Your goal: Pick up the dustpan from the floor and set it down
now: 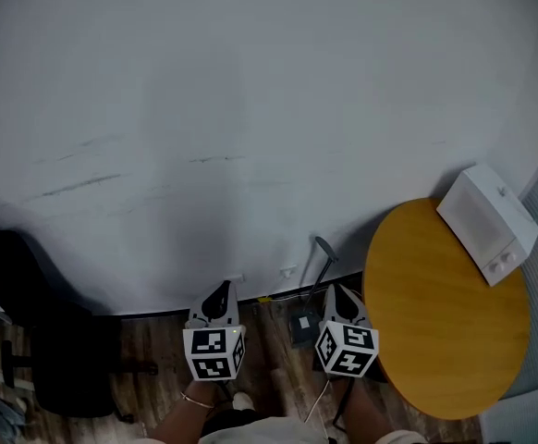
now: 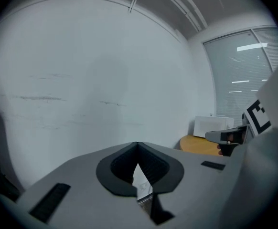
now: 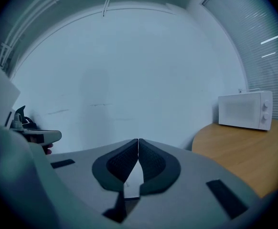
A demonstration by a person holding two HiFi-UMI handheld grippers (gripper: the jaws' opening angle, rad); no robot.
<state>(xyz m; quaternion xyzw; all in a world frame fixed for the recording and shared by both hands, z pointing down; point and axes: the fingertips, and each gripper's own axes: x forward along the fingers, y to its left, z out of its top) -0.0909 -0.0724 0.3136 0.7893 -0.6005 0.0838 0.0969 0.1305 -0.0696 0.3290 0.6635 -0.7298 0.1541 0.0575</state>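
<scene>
The person stands facing a plain white wall (image 1: 250,109) and holds both tools side by side in front of them, pointing at the wall and only slightly downward. The left tool (image 1: 221,296) has its two jaws together, tips touching, with nothing between them. The right tool (image 1: 341,296) is the same: jaws together and empty. Neither tool touches anything.

The dustpan (image 1: 303,326) is on the wooden floor (image 1: 158,359) close to the foot of the wall. Its dark pan sits low and its long handle (image 1: 324,257) rises at a tilt toward the wall. From the head view it shows between the two tools, nearer the right one, and apart from both. It is dim and small there, so I cannot make out its shape in any detail.

To the right is a round wooden worktop (image 1: 445,313). A white microwave (image 1: 487,222) sits at its far edge near the wall, in front of a window with blinds (image 2: 244,70). To the left, against the wall, stands a black office chair (image 1: 29,340), well apart from the dustpan.
</scene>
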